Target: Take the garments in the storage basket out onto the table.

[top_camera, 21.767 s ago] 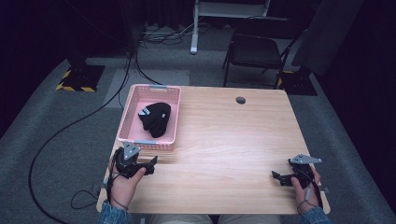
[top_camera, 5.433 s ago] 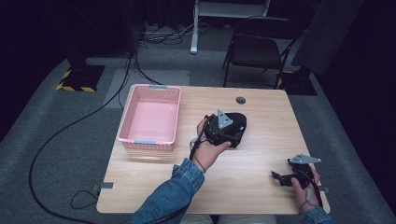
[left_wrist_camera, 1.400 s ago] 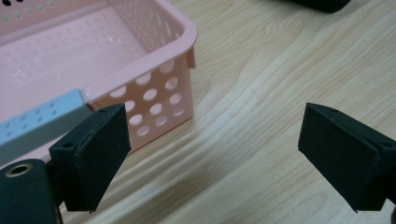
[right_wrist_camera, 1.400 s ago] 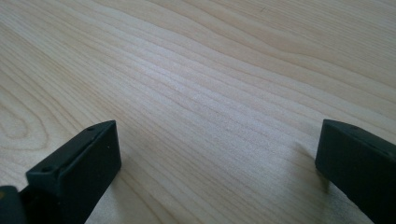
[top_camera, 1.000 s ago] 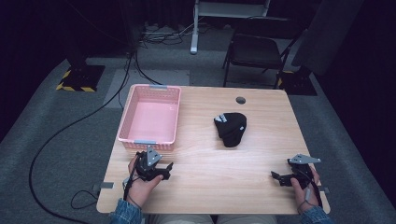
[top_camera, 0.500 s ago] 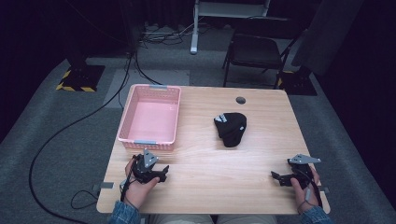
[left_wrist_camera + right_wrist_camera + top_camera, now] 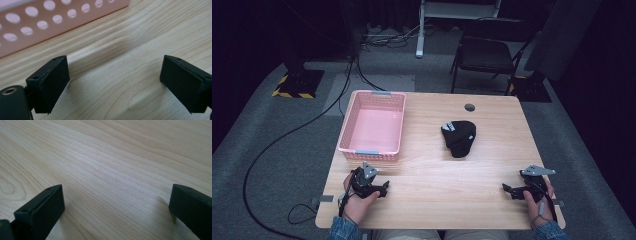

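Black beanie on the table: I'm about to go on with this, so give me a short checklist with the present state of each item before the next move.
1. Black beanie lies free on the table, touching nothing else: ok.
2. Pink basket is empty: ok.
3. Left gripper jaws open, nothing between them: ok.
4. Right gripper jaws open, nothing between them: ok.
5. Bare table between both grippers and the beanie: ok.

Pink basket [image 7: 50, 22]: cut off by top and left edges in the left gripper view. Black cap [image 7: 459, 137]: white mark too small to read. Forearms: cropped at the high view's bottom edge.
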### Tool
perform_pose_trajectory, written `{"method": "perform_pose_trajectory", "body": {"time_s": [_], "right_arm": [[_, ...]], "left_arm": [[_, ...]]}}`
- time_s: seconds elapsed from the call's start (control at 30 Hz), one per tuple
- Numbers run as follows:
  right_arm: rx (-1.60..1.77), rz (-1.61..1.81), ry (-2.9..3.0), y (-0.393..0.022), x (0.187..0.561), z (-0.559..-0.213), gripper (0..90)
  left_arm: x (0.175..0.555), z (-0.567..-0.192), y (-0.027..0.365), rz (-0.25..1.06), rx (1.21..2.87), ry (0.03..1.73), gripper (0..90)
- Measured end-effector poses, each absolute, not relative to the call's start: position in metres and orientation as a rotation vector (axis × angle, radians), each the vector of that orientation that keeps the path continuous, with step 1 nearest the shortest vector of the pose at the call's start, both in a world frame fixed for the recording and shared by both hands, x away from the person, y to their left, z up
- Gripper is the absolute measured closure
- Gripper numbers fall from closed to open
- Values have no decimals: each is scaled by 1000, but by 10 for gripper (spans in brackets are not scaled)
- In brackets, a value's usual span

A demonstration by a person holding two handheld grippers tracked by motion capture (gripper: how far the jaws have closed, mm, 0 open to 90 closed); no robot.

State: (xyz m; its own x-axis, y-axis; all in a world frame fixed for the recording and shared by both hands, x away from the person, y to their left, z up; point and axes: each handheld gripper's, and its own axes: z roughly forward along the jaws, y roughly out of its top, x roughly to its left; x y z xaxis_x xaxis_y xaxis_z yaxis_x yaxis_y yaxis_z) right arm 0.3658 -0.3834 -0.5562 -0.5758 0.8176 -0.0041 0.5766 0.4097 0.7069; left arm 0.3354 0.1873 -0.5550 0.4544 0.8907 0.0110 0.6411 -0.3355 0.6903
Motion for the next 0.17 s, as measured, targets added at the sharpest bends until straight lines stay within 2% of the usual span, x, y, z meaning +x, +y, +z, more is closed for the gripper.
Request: {"method": "perform_pose_trajectory", "body": {"time_s": [0.17], "right_arm": [[1202, 958, 2321, -383, 366, -556, 2]], "left_arm": [[337, -557, 189, 487, 2081, 1270, 44]]}}
